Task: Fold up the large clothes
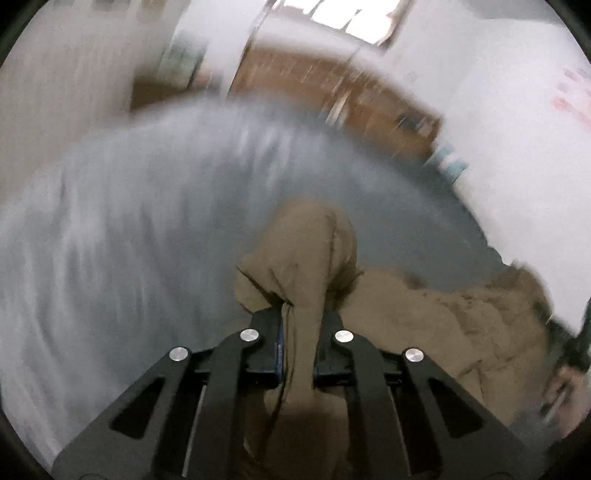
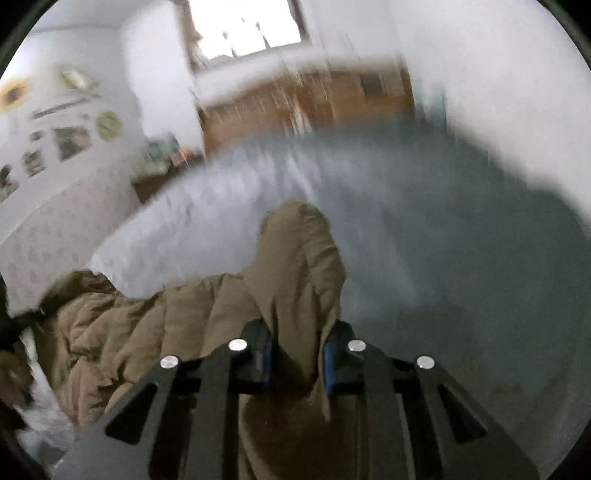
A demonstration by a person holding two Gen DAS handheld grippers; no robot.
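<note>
A large brown padded garment [image 1: 424, 317] lies bunched on a grey bed sheet [image 1: 129, 221]. In the left wrist view my left gripper [image 1: 301, 321] is shut on a fold of the brown garment, which bulges up past the black fingers [image 1: 267, 325]; a thin cord hangs beside the left pad. In the right wrist view my right gripper [image 2: 299, 332] is shut on another fold of the brown garment [image 2: 147, 325], the cloth pinched between the blue-edged pads [image 2: 328, 350] and rising in front of them. Both views are blurred by motion.
The grey bed sheet [image 2: 424, 240] stretches ahead to a wooden headboard [image 2: 314, 99] under a bright window [image 2: 243, 29]. White walls flank the bed; pictures [image 2: 70, 140] hang on the left wall. A person's hand [image 1: 561, 391] shows at the lower right of the left wrist view.
</note>
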